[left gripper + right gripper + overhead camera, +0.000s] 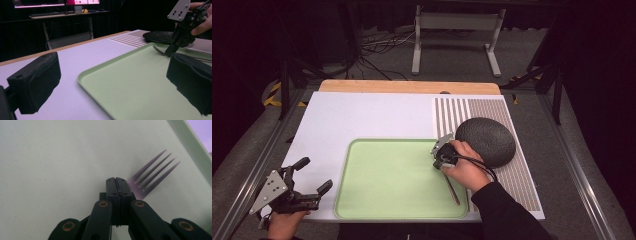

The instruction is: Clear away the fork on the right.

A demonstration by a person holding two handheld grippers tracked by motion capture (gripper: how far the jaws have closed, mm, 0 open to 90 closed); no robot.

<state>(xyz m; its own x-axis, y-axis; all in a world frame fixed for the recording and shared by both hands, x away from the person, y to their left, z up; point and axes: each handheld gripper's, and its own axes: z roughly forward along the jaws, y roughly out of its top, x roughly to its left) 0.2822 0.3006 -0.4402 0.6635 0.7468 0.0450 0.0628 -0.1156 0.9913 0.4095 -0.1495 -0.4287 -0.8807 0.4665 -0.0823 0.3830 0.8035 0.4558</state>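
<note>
Dark floor surrounds the white worktop (362,120), where a fork (152,173) lies at the green tray's (362,200) right side. Right tongs (116,182) sit fully closed beside its neck, gripping nothing, so any lift may miss. Left tongs (312,176) gape wide, idle.

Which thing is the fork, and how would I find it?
Find the big green tray on the white table. Along its right edge lies a thin metal fork, prongs pointing away from the person, beneath the right gripper. It's the only shiny, pronged thing; the neighbouring dark oval plate is round.
</note>
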